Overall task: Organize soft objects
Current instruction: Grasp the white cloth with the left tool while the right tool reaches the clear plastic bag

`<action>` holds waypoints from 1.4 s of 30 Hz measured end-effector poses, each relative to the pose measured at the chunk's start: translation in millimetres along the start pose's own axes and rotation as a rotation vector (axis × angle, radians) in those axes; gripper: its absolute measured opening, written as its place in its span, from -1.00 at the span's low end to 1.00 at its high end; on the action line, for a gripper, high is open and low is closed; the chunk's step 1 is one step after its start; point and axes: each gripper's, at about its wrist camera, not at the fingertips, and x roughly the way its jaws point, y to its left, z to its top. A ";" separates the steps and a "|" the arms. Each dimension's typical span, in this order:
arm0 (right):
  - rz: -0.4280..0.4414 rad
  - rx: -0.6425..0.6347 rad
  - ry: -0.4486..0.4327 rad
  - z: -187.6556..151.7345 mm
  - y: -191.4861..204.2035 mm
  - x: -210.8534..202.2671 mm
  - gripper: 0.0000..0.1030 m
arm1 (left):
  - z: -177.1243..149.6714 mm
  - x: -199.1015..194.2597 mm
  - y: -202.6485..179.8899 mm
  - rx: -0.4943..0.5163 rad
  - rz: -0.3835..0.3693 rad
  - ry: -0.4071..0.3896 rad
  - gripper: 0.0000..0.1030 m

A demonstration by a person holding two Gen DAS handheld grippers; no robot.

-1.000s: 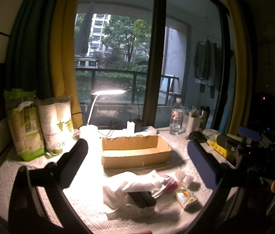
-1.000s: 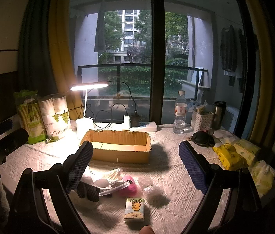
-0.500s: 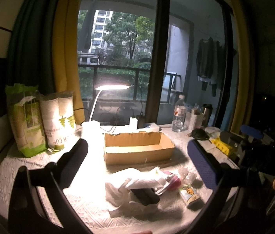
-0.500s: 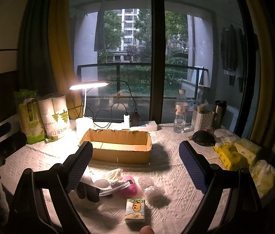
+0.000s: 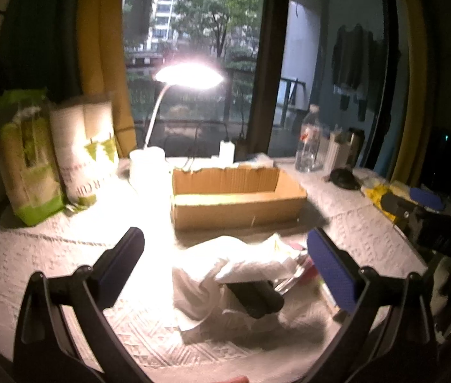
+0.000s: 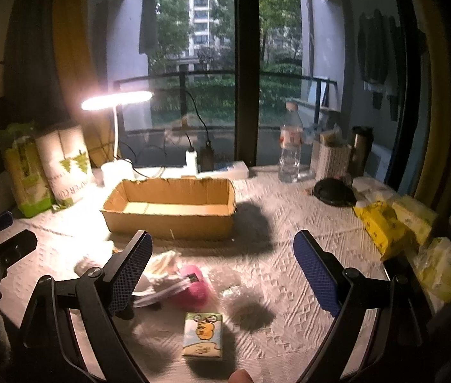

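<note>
An open cardboard box [image 5: 236,196] [image 6: 169,207] sits mid-table. In front of it lies a heap of soft things: a white cloth [image 5: 222,268], a dark rolled item [image 5: 256,296], a pink fuzzy ball [image 6: 190,287], a clear plastic bag [image 6: 244,296] and a small tissue pack with a cartoon print [image 6: 203,335]. My left gripper [image 5: 225,271] is open and empty, just above the white cloth. My right gripper [image 6: 222,274] is open and empty, above the pink ball and the tissue pack.
A lit desk lamp [image 6: 115,102] stands behind the box. Paper cup sleeves [image 5: 81,150] and a green bag [image 5: 24,159] stand at the left. A water bottle [image 6: 289,146], a thermos [image 6: 361,148], a black pouch [image 6: 334,193] and yellow tissue packs [image 6: 382,223] sit at the right.
Both grippers have moved forward and lower toward the heap. The box and the soft things look larger and closer. Both stay open.
</note>
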 end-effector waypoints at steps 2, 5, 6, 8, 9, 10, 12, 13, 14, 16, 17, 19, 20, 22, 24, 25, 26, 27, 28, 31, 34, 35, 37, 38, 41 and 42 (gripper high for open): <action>-0.008 0.000 0.023 -4.0 -2.5 10.7 0.79 | -3.9 14.6 2.1 -0.002 0.002 0.036 0.98; -0.018 0.007 0.072 -11.9 -9.1 29.9 0.79 | -11.0 38.6 8.7 -0.022 0.004 0.096 0.97; -0.020 0.010 0.086 -13.8 -11.4 35.7 0.79 | -13.3 47.2 10.8 -0.029 0.005 0.115 0.97; -0.027 0.018 0.120 -20.0 -16.9 49.1 0.79 | -16.3 60.1 14.7 -0.037 0.017 0.141 0.97; -0.031 0.021 0.137 -23.1 -19.7 56.3 0.79 | -17.4 67.1 17.4 -0.042 0.022 0.155 0.97; -0.032 0.024 0.150 -25.4 -21.6 61.4 0.79 | -18.5 72.8 19.4 -0.049 0.025 0.169 0.97; -0.034 0.030 0.180 -29.0 -25.2 73.5 0.79 | -20.8 83.0 24.5 -0.062 0.031 0.193 0.97; -0.031 0.031 0.194 -31.5 -26.7 80.3 0.79 | -21.9 87.5 26.6 -0.068 0.034 0.202 0.97; -0.030 0.031 0.210 -33.6 -28.3 87.6 0.79 | -23.4 92.0 29.0 -0.075 0.039 0.212 0.97; -0.019 0.027 0.241 -37.5 -28.4 99.7 0.79 | -27.2 99.0 32.5 -0.093 0.032 0.234 0.97; -0.010 0.022 0.257 -40.0 -28.0 105.8 0.79 | -28.4 102.0 33.4 -0.099 0.025 0.242 0.94; -0.003 0.014 0.284 -44.8 -27.6 116.1 0.79 | -29.7 105.7 33.3 -0.105 0.014 0.258 0.68; 0.002 0.013 0.300 -47.5 -27.5 121.6 0.79 | -31.2 109.5 33.6 -0.108 0.010 0.275 0.54; 0.013 0.016 0.327 -51.8 -27.7 129.7 0.78 | -33.5 114.9 34.4 -0.119 0.000 0.293 0.40; 0.026 0.013 0.339 -54.5 -26.2 134.2 0.70 | -34.6 115.5 34.6 -0.127 -0.010 0.302 0.24; 0.032 0.012 0.345 -55.3 -25.9 135.5 0.64 | -35.1 116.0 34.2 -0.128 -0.019 0.307 0.07; 0.036 0.012 0.350 -56.1 -25.4 136.4 0.62 | -35.5 116.5 33.4 -0.128 -0.028 0.312 -0.07; 0.042 0.013 0.354 -57.0 -25.0 137.7 0.59 | -35.9 117.3 32.8 -0.130 -0.037 0.317 -0.11; 0.051 0.016 0.360 -58.1 -25.2 139.4 0.49 | -36.4 117.7 32.7 -0.132 -0.045 0.318 -0.21; 0.083 0.021 0.380 -60.3 -23.7 143.0 0.24 | -36.7 116.9 30.7 -0.127 -0.058 0.318 -0.42; 0.107 0.004 0.387 -58.9 -16.7 144.6 -0.03 | -35.6 113.7 29.9 -0.117 -0.073 0.304 -0.64; 0.105 -0.003 0.387 -57.9 -14.3 144.8 -0.08 | -34.8 113.2 29.8 -0.116 -0.078 0.301 -0.69; 0.105 -0.009 0.385 -54.8 -12.4 144.3 -0.17 | -31.8 108.5 28.7 -0.108 -0.089 0.278 -0.71; 0.104 -0.010 0.382 -52.8 -11.6 143.6 -0.21 | -30.3 106.5 28.5 -0.106 -0.096 0.267 -0.73; 0.092 -0.020 0.370 -45.8 -10.6 140.5 -0.25 | -24.4 99.3 29.7 -0.101 -0.106 0.229 -0.73; 0.081 -0.024 0.367 -42.9 -10.5 139.0 -0.25 | -22.3 96.2 30.6 -0.100 -0.112 0.214 -0.73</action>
